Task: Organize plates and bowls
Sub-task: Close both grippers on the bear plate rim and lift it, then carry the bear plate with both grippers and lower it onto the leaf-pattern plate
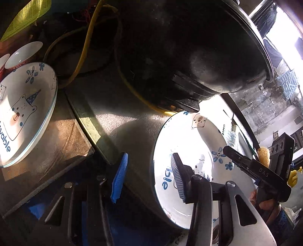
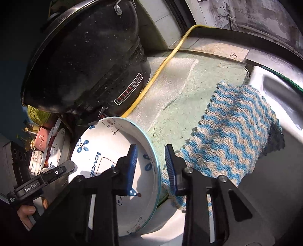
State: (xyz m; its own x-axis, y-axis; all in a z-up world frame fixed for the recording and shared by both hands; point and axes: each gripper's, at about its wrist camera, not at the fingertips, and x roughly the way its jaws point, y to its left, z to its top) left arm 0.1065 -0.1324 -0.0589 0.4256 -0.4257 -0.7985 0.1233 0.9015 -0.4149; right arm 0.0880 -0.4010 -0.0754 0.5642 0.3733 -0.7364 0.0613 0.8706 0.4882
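A deep white plate (image 1: 191, 143) with blue flowers, a bear drawing and blue lettering lies on the counter in front of a black cooker. My left gripper (image 1: 149, 157) straddles its left rim, one pad outside and one over the inside, neither touching; it is open. My right gripper (image 2: 151, 149) straddles the same plate (image 2: 106, 143) at its right rim, with a gap on both sides, also open. A second plate of the same pattern (image 1: 24, 106) lies at the far left, with white bowls (image 1: 22, 53) behind it.
The black cooker (image 2: 85, 56) looms right behind the plate, a yellow cable (image 2: 161, 72) running beside it. A blue-and-white cloth (image 2: 236, 132) drapes over the steel sink's edge (image 2: 274, 90). More dishes (image 2: 53, 149) and a pink cup (image 2: 40, 140) stand left. A yellow-green basket (image 1: 28, 15) is at the back.
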